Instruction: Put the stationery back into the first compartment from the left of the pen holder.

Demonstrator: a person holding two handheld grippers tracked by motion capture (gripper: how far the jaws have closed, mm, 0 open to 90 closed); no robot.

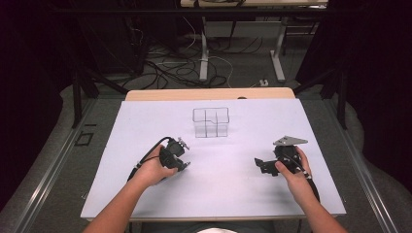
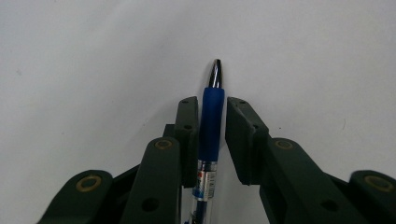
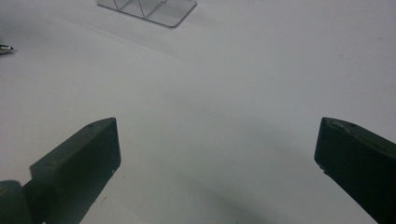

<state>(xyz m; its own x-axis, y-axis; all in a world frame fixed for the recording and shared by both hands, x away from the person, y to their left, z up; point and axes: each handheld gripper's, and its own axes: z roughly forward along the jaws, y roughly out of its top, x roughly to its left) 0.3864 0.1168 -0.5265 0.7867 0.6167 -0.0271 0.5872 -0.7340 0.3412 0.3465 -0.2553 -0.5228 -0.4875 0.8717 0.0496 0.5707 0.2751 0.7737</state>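
Note:
A pen [image 2: 210, 126] with a blue grip and a silver tip points away between the jaws of my left gripper [image 2: 212, 106]. The jaws press close on both sides of the blue grip, and the clear barrel runs back under them. In the high view the left gripper [image 1: 180, 154] sits low over the white table [image 1: 145, 121], left of centre. My right gripper [image 1: 259, 165] rests at the right side, and its jaws stand wide apart with nothing between them [image 3: 217, 144]. The pen's tip [image 3: 5, 47] shows at the left edge of the right gripper view.
A clear plastic organizer [image 1: 211, 122] with several compartments stands at the middle back of the table; its base [image 3: 149, 8] appears at the top of the right gripper view. A wooden strip [image 1: 209, 93] runs along the far edge. Cables and table legs lie on the floor beyond.

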